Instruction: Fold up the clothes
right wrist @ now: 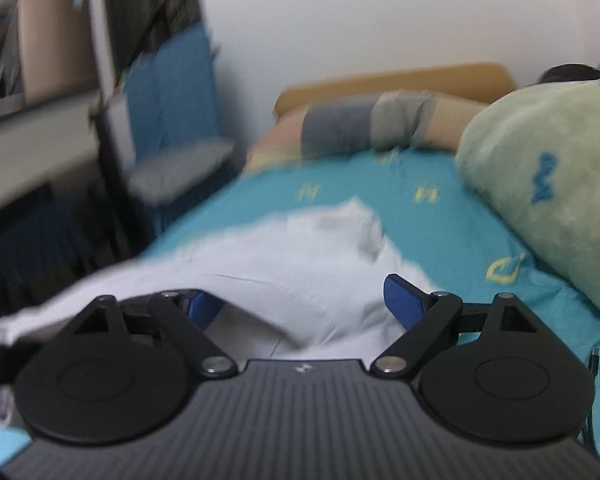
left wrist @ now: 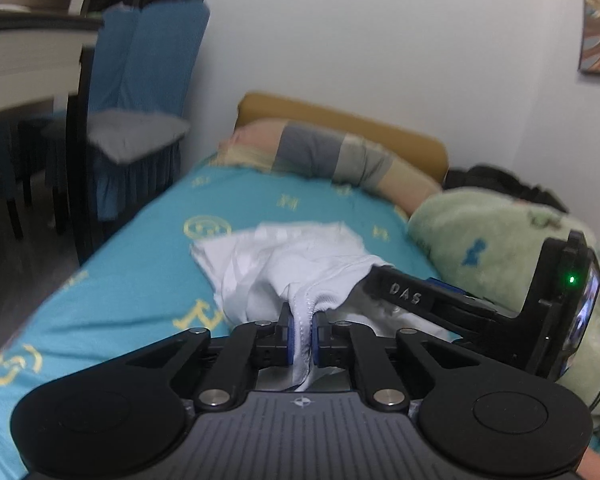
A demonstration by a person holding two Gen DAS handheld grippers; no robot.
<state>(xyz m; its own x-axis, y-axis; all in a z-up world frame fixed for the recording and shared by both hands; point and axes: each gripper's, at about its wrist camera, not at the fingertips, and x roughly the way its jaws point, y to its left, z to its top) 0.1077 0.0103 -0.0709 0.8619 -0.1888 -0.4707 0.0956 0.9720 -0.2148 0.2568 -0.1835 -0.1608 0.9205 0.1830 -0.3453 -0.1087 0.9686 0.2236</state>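
Where teal bedsheet (left wrist: 112, 264) spreads, apparently bedroom, white wall (left wrist: 380, 40)

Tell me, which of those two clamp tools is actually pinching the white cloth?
The left gripper: its blue pads are closed on a hem of the white garment. The right gripper is spread wide open, with the cloth loose between its fingers.

Soft, even indoor light, no hard shadows. Right wrist view smeared with motion blur, worst toward 9 o'clock; left view sharper. Fisheye bends edges in both.
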